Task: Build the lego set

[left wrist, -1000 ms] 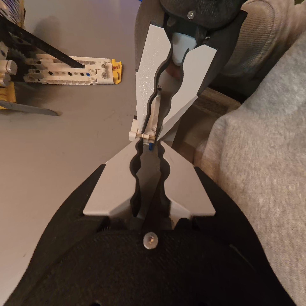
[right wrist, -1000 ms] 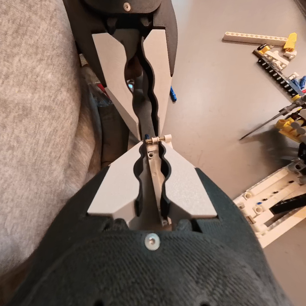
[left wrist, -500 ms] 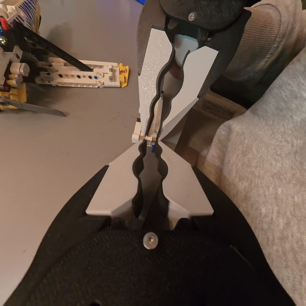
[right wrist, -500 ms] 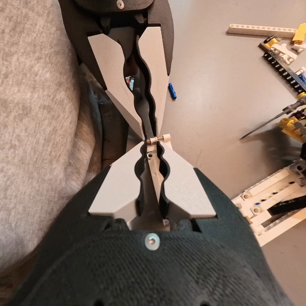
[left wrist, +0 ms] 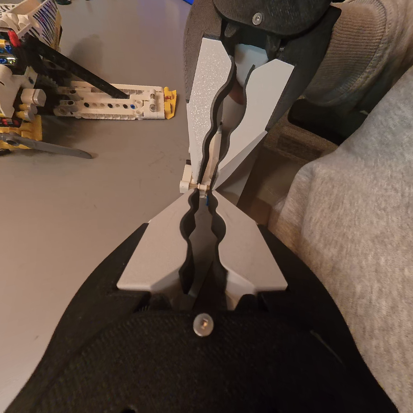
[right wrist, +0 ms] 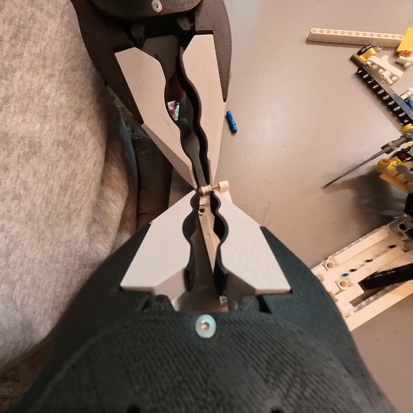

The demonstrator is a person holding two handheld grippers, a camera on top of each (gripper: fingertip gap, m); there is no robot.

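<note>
My right gripper [right wrist: 204, 194] is shut on a white lego beam [right wrist: 206, 230] that runs back between its fingers. A tan axle with white connectors [right wrist: 214, 186] crosses the beam's front end. My left gripper [left wrist: 204, 194] meets it tip to tip and is shut on a small blue pin [left wrist: 207, 200], held against the beam's end. In the left wrist view the right gripper [left wrist: 206, 181] comes down from the top with the beam [left wrist: 213, 152] in it. In the right wrist view the left gripper [right wrist: 202, 178] hides the pin.
The half-built white model with a yellow end [left wrist: 116, 105], a black beam [left wrist: 73, 71] and a grey blade [left wrist: 51, 148] lies on the grey table. Loose parts: a blue pin [right wrist: 231, 121], a long white beam [right wrist: 355, 36], a black studded beam [right wrist: 384, 89]. A grey sleeve [right wrist: 44, 156] borders the grippers. My left and right fingertips are right by each other.
Both grippers stay tip to tip and have shifted slightly together, so more of the model shows at left. The blue pin's end, visible in the right wrist view before, is now hidden.
</note>
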